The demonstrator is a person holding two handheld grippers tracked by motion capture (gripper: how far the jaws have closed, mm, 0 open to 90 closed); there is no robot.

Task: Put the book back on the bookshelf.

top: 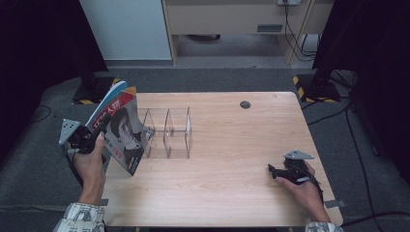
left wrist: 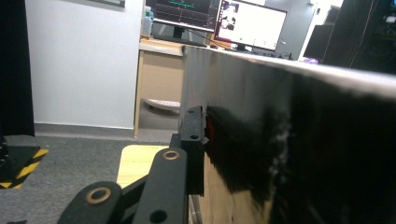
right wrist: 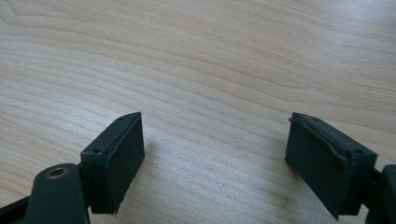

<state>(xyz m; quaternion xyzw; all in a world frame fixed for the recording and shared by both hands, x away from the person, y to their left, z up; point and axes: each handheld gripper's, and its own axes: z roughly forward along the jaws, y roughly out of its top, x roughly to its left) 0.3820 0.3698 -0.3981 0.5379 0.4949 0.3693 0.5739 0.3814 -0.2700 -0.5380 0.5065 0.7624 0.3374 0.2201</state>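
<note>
Item: magazine [top: 121, 128], pinched at one edge in our left gripper [top: 83, 139] fingers near the clear divider rack [top: 167, 131], may sag or slip; right gripper [right wrist: 215, 158] fingers gape wide, empty, over the worktop [top: 232, 159].

Bright even overhead light, dark side edges, close magazine [left wrist: 299, 140] blurred

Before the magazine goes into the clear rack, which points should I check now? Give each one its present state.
1. Left hand-held gripper clamps the magazine: ok.
2. Magazine is lifted off the table: ok.
3. Acrylic rack stands upright, slots free: ok.
4. Magazine lined up with a slot: not ok; it sits tilted, left of the rack.
5. Right hand-held gripper open, away from the rack: ok.
6. Depth of grip on the magazine: cannot tell.
</note>
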